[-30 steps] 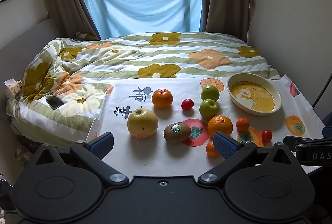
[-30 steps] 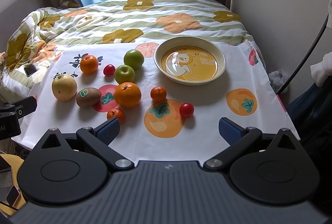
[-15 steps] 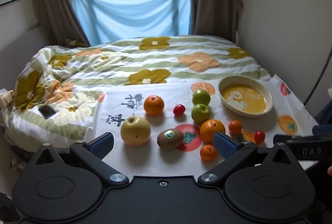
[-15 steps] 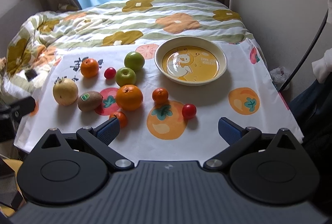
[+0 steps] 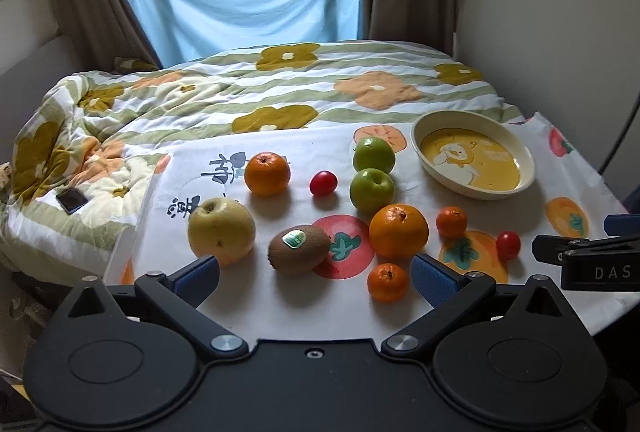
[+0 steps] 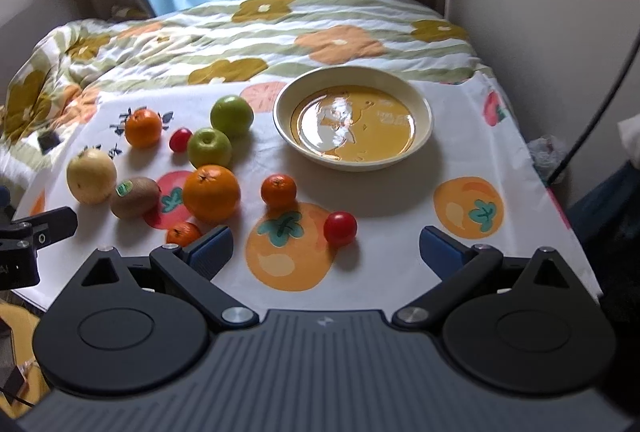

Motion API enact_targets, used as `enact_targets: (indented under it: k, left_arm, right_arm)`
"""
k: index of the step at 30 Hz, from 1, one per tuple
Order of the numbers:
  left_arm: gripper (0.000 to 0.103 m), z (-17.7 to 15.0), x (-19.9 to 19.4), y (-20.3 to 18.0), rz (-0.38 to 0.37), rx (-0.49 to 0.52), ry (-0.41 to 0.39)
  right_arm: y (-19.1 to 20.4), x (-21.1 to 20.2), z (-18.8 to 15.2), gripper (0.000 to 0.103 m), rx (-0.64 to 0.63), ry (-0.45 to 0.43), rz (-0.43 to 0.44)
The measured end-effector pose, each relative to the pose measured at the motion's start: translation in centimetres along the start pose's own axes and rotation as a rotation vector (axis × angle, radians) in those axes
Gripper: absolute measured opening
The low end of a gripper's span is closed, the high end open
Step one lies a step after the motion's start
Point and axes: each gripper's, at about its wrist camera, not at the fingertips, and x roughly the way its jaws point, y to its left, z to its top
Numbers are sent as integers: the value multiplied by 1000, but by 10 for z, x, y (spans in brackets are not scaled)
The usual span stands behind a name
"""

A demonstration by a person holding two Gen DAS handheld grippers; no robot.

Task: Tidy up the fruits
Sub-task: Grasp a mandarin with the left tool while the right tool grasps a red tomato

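Both grippers' jaws wide, empty; phone (image 5: 71, 200) on the quilt (image 5: 248, 92) clear only from the left wrist.

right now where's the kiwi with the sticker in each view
Left wrist view: the kiwi lies low and centre, just ahead of the open fingers.
Right wrist view: the kiwi lies at the left, beyond the left fingertip.
Shared landmark: in both it sits between the yellow apple and the large orange.

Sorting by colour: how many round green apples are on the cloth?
2: one green apple nearest the yellow bowl, the other green apple touching its near side. None seem hidden.
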Motion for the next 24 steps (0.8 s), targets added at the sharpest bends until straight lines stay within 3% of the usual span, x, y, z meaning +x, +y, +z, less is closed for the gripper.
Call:
enact_targets:
  k: [8,15,22,24]
  left_arm:
    - [99,-17,45,-41,51,-39,41]
    - [84,-26,84,-63,88,-24,51]
    - [70,-32,101,-72,95,-24,65]
    - [61,-33,105,-74,95,-23,70]
  right_arm:
    - [-30,53,-15,103,-103,69,86]
    - [-47,83,-20,103,-147,80,142]
    - [-51,97,-22,95,-156,83,190]
    - [-52,100,-22,92,-159,80,203]
